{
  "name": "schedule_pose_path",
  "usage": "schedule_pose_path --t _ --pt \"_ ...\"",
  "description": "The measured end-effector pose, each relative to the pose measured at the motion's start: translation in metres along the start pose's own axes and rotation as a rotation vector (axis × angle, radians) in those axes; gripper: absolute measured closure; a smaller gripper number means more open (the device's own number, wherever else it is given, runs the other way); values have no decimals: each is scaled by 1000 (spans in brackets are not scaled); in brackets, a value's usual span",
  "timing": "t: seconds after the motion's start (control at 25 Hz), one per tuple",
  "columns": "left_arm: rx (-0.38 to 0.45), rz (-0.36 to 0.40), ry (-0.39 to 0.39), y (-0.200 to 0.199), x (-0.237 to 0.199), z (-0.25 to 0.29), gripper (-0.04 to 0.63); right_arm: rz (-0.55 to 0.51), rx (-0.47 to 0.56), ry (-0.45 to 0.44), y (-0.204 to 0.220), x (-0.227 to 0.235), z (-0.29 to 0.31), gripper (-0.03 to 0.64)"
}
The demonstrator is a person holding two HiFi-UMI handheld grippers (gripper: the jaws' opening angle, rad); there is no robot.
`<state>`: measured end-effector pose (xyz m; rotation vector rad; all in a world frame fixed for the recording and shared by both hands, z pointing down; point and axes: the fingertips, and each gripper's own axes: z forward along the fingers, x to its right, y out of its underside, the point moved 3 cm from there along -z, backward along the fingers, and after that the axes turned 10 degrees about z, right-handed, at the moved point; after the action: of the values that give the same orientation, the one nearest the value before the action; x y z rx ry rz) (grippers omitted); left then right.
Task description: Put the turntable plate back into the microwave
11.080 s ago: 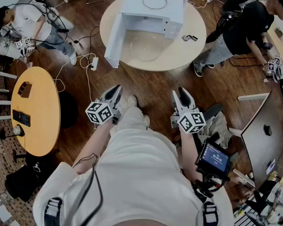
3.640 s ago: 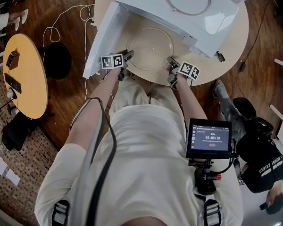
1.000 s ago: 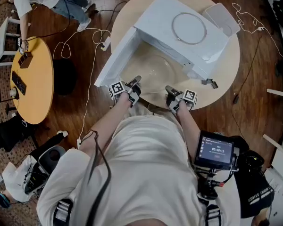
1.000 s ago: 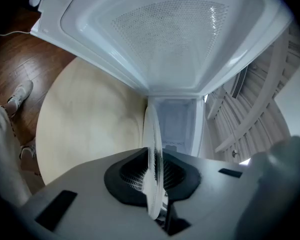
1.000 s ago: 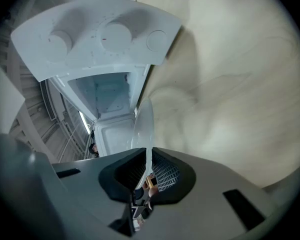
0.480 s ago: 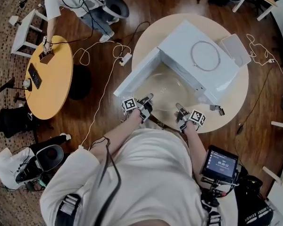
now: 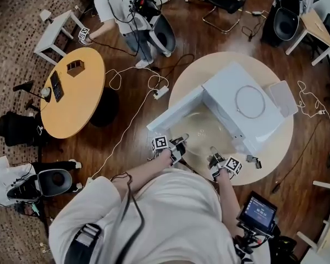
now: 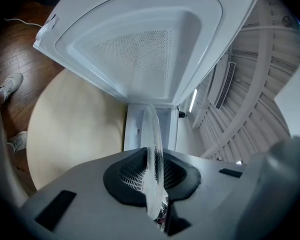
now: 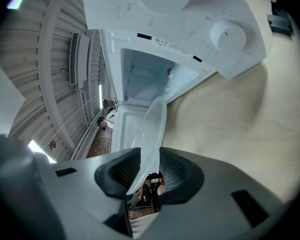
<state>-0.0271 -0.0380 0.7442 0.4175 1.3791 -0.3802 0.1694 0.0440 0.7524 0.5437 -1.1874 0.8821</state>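
Dark wood flooring surrounds a round beige table (image 7: 275, 147) bearing a white microwave (image 7: 247, 106), whose door (image 7: 176, 111) is swung open to the left. Both of the person's arms reach forward to the table's near edge. At left, the left gripper (image 7: 179, 144) points almost level, its jaws pressed together on the rim of the glass turntable plate (image 7: 206, 131). At right, the right gripper (image 7: 214, 157) has just been opening its jaws, which stand loosely around the opposite rim. Clear, round and seen edge-on from both gripper views, the plate sits between the grippers, just before the open cavity.
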Motion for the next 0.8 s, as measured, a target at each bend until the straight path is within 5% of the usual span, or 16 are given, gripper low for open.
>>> schedule_pose_path --t 0.8 --pt "18 -6 77 -7 25 7 558 -74 39 -43 -2 -27 -3 520"
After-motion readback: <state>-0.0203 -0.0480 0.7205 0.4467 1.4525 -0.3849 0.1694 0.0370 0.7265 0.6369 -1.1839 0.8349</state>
